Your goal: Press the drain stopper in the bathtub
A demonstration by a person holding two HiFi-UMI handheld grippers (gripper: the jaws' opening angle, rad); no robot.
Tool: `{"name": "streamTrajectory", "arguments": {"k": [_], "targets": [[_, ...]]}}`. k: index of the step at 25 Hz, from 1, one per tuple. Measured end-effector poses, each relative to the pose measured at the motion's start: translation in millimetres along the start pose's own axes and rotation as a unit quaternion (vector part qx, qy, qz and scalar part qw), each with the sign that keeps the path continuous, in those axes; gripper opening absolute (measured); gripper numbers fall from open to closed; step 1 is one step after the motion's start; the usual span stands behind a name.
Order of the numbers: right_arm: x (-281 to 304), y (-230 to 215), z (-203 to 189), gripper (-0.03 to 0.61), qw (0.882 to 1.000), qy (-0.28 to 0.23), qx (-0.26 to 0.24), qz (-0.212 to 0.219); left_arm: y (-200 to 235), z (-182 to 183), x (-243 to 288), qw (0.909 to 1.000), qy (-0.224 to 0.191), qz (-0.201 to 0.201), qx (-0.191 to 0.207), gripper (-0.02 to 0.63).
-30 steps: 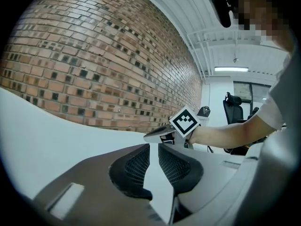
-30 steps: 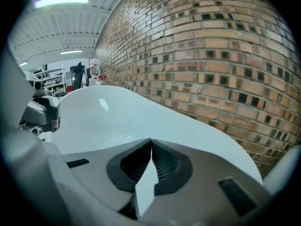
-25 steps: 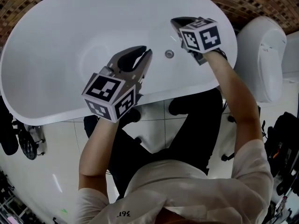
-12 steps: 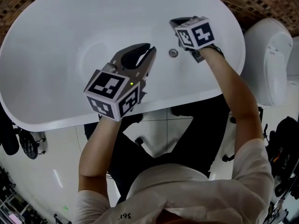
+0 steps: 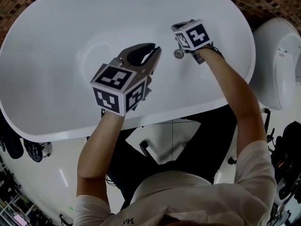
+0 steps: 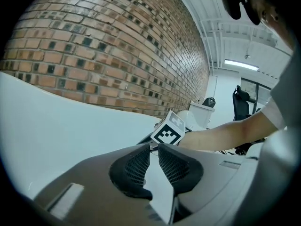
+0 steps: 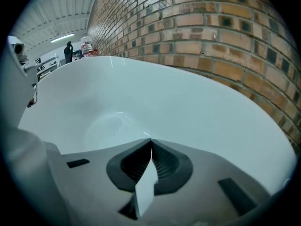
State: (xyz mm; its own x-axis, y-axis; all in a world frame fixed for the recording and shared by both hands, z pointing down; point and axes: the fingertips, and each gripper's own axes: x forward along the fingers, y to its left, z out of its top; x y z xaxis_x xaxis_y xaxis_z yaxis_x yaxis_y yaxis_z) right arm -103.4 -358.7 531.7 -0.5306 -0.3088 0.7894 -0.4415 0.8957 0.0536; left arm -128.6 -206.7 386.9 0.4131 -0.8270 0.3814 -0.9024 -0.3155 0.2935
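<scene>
**Lining up the press on the drain stopper**

The small round chrome drain stopper sits inside the white oval bathtub, on the near side towards its right end. Whether it is up or already down is too small to tell.

Your right gripper hangs just beside it, and in the head view its marker cube lies directly above the stopper. No view shows whether a tip is touching it. The jaws are closed tip to tip with nothing between them. That suits this step, because they make one blunt point to push with.

The right gripper view shows only bare tub wall ahead of the tips, with no stopper in it. I judge from this that you are aimed past the stopper. To press it well:
- Dip the nose until the stopper lies straight ahead of the closed tips.
- Press on its centre, along its own axis, with one short firm push, then lift off.
- Avoid an off-centre push, which would likely skid off the chrome onto the glossy enamel.

Your left gripper hovers over the middle of the tub, well apart from the stopper. Its jaws are parted by a narrow slit and hold nothing. Leave it there, clear of your right arm.

A white toilet stands at the tub's right end, and a brown brick wall runs behind the tub.
</scene>
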Motion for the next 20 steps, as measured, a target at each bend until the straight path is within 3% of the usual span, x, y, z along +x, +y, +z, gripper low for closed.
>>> {"name": "streamTrajectory", "arguments": {"k": [20], "targets": [[93, -11, -73, 0.015, 0.995, 0.104, -0.001, 0.004, 28, -40, 42, 0.9977, 0.060, -0.007, -0.032, 0.051]]}}
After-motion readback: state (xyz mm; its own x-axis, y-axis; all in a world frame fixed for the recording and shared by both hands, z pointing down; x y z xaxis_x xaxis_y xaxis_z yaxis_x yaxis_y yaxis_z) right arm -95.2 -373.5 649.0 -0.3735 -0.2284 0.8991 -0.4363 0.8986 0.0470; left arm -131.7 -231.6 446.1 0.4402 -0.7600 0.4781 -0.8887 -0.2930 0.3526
